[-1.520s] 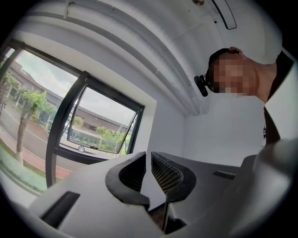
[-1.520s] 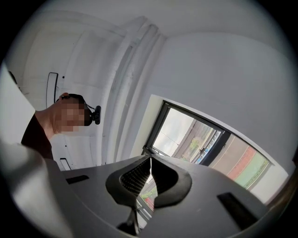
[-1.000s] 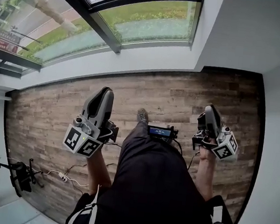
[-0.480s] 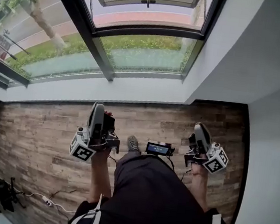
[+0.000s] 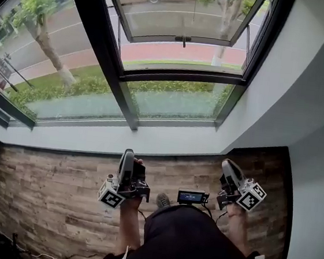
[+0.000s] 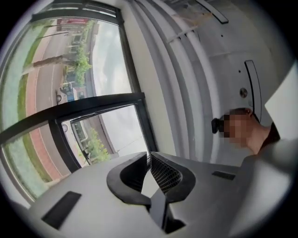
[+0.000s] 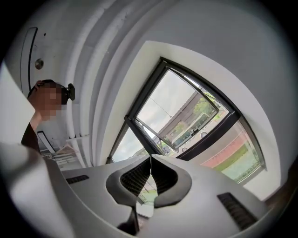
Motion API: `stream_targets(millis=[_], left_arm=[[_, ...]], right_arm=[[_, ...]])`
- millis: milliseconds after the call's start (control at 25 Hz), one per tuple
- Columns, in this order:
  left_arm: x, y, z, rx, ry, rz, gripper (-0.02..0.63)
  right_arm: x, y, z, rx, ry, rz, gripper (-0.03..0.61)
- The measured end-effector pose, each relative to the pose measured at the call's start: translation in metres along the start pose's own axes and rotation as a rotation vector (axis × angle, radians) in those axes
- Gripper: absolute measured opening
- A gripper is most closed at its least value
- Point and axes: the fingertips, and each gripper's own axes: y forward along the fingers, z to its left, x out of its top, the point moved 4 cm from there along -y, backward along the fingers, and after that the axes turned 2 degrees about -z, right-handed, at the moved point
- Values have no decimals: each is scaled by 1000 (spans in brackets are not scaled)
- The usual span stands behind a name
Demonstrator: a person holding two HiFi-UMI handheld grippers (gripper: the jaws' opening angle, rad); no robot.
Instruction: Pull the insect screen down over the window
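Head view has both grippers held over the wooden floor (image 5: 43, 199): the left gripper (image 5: 127, 153) and the right gripper (image 5: 228, 163) each have their jaws closed together with nothing between them. Beyond them runs the white sill (image 5: 120, 137), then the black-framed window (image 5: 124, 75), its upper sash (image 5: 184, 40) swung outward. The insect screen cannot be made out.

The window (image 5: 171, 101) runs past the head view's top and left edges; its upper frame is out of sight. The display on the device (image 5: 191, 197) at my waist is too small to read. My torso (image 5: 195, 246) hides the floor (image 5: 43, 199) beneath me.
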Motion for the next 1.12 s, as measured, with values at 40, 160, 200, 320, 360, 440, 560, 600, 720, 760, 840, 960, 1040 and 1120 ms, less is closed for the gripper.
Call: stream_targets(millis=[40,160,200,320,360,440,560,600,720,760,840,960,1040,1120], left_arm=[[2,3,4,-2,49,40,14],[12,13,18,1,183,139,15],[16,18,22,3,219,165,14],[29,34,25,-16,304,205,14],[32,38,27,-23,341,219,14],[35,43,34,-27,412,251,14],[35,54,40,-17,497,302,14],[33,58,41,-13,529,320,14],[27,74,42,-9,645,377,14],[25,79,44,-11,688,398,15],[21,91,48,-14,779,436,14],[28,119,56,-9,887,461,15],[33,144,60,-16,920,462,15],[35,179,58,-27,946,450,15]], right_arm=[[-2,4,0,-12,-13,7,9],[-5,14,2,-46,-63,16,9],[-4,16,3,-60,-79,15,9],[0,22,2,-107,-120,15,9],[1,24,-1,-120,-131,18,9],[2,32,-8,-133,-147,27,9],[7,46,-11,-131,-182,52,9],[10,50,-12,-131,-200,63,9],[15,64,-22,-123,-250,95,9],[16,70,-28,-114,-260,104,9],[20,87,-42,-85,-267,114,9],[36,127,-57,-11,-267,103,9],[53,155,-60,50,-278,79,9],[75,177,-63,106,-305,59,9]])
